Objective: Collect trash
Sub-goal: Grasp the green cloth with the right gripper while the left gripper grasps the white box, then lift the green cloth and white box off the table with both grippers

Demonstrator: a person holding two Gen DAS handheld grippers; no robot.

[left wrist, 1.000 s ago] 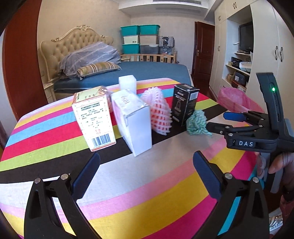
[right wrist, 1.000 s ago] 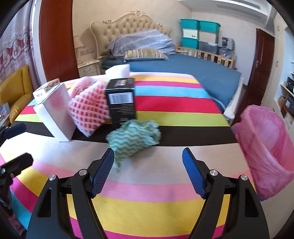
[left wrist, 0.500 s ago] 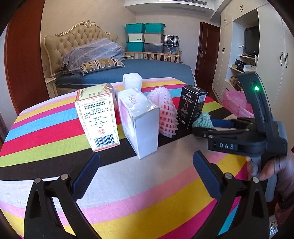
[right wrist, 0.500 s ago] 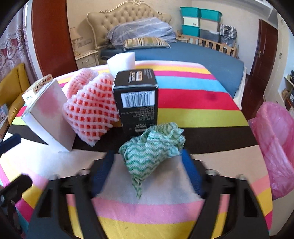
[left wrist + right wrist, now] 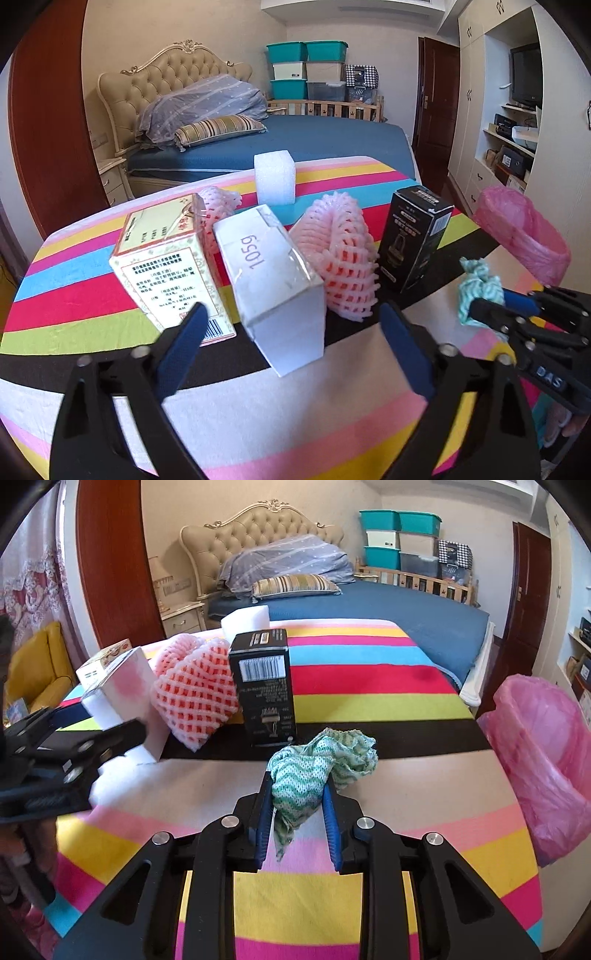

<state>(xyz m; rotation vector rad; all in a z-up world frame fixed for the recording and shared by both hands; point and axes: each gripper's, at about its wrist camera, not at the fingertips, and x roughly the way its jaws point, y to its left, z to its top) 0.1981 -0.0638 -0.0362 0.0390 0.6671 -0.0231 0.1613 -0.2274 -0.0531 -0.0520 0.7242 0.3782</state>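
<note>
Right gripper (image 5: 297, 794) squeezing soft green-and-white wavy cloth wad (image 5: 317, 766); blue pads pinching its middle, loose tail hanging below. Cloth looking light, floppy, squashy, not slippery. Wad sitting just in front of stiff black cardboard box (image 5: 264, 686). Left gripper (image 5: 291, 354) closing in with jaws apart, gripping nothing yet, white taped box (image 5: 273, 284) between them beside black box. Crinkly pink bag bin (image 5: 539, 757) waiting right of black box.

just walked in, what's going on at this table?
A person is clearing trash with two handheld grippers. The right gripper has just closed its fingers on the green rag, which still lies on the striped table. The left gripper is open, its fingers closing in either side of the white box. The pink bag waits at the table's right edge.
</note>
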